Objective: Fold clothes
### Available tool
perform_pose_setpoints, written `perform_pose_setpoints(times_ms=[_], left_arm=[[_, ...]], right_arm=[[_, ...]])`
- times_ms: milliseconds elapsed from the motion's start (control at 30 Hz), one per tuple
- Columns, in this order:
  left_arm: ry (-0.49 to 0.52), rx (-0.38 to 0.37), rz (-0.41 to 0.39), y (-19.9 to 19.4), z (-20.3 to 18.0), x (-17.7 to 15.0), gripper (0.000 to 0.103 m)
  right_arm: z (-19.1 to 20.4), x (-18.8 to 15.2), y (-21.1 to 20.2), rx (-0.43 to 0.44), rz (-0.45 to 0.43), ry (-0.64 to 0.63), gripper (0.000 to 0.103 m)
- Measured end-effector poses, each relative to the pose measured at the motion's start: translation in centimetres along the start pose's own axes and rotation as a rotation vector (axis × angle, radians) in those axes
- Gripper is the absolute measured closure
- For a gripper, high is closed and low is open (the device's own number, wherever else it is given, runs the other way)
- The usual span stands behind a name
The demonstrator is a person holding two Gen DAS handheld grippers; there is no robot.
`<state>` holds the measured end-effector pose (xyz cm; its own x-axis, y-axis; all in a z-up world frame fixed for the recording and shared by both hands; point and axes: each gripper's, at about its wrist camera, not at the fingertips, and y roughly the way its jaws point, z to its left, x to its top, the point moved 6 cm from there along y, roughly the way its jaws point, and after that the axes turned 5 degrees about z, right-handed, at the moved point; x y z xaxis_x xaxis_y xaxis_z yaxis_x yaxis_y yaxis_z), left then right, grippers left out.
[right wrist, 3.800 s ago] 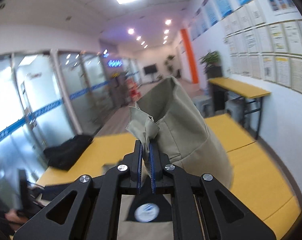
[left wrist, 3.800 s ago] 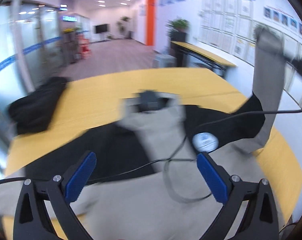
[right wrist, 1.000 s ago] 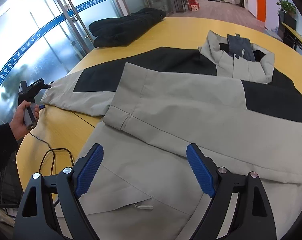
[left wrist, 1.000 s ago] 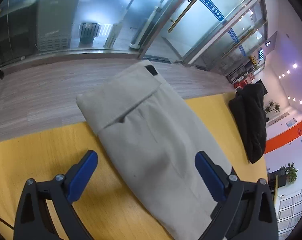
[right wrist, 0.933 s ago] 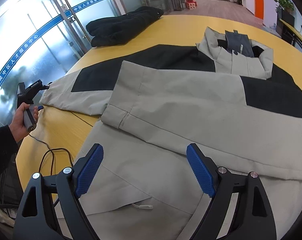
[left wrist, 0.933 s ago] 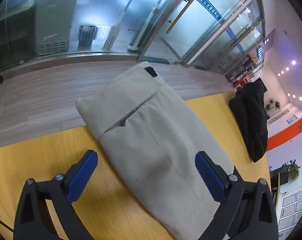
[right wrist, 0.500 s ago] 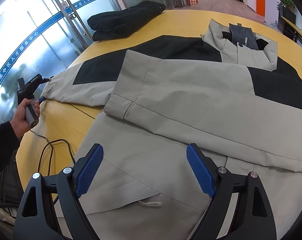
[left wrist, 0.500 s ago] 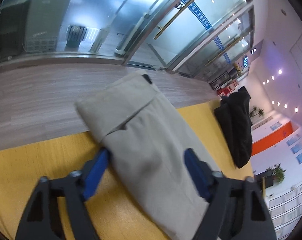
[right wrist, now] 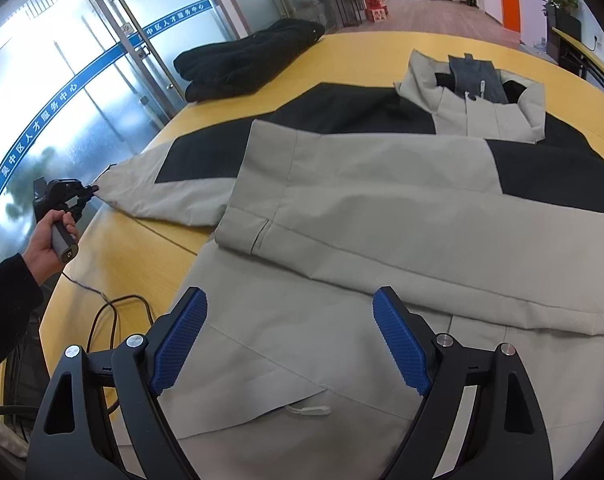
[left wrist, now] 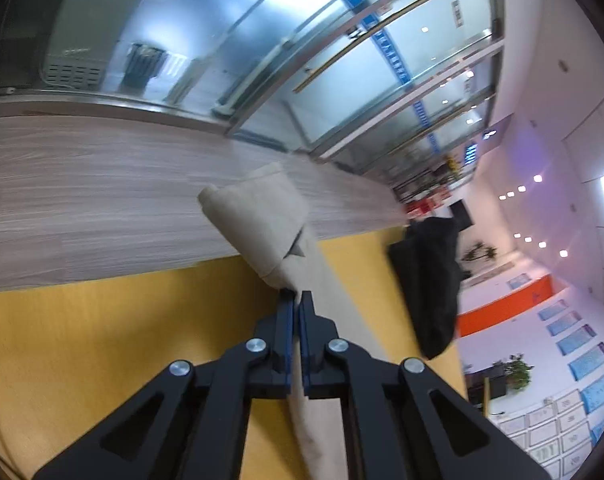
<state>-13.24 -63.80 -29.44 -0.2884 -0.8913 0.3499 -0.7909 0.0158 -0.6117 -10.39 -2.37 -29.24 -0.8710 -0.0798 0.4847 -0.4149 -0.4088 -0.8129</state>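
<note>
A beige and black jacket (right wrist: 381, 208) lies spread face up on the yellow table (right wrist: 150, 248). One sleeve is folded across its chest. The other sleeve (right wrist: 162, 188) stretches left to the table edge. My left gripper (left wrist: 296, 300) is shut on that sleeve's cuff (left wrist: 258, 224), which bunches just past the fingertips; it also shows in the right wrist view (right wrist: 76, 196) in a hand. My right gripper (right wrist: 290, 336) is open and empty, hovering over the jacket's lower front.
A folded black garment (right wrist: 246, 60) lies at the far left of the table, also in the left wrist view (left wrist: 429, 284). A black cable (right wrist: 114, 312) loops on the table at the near left. Glass doors and wood floor lie beyond the table edge.
My left gripper closed from wide open onto the sleeve cuff, and the cuff now bunches up. My right gripper stayed open and shifted only slightly over the jacket.
</note>
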Motion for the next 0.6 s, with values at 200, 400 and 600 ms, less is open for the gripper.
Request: perform_pose_setpoints(times_ms=[200, 400, 600], left_arm=[[0.179, -0.242, 0.028, -3.3, -12.7, -3.7, 0.101], [0.402, -0.496, 0.181, -4.8, -27.5, -14.2, 0.101], [0.593, -0.667, 0.408, -4.5, -37.7, -30.3, 0.101]], right_arm=[[-1.3, 0.8, -1.9, -0.008, -0.056, 0.025, 0.016], [-4.2, 1.7, -6.0, -0.031, -0.157, 0.081, 0.016], [-9.0, 1.5, -12.1, -0.068, -0.272, 0.169, 0.016]])
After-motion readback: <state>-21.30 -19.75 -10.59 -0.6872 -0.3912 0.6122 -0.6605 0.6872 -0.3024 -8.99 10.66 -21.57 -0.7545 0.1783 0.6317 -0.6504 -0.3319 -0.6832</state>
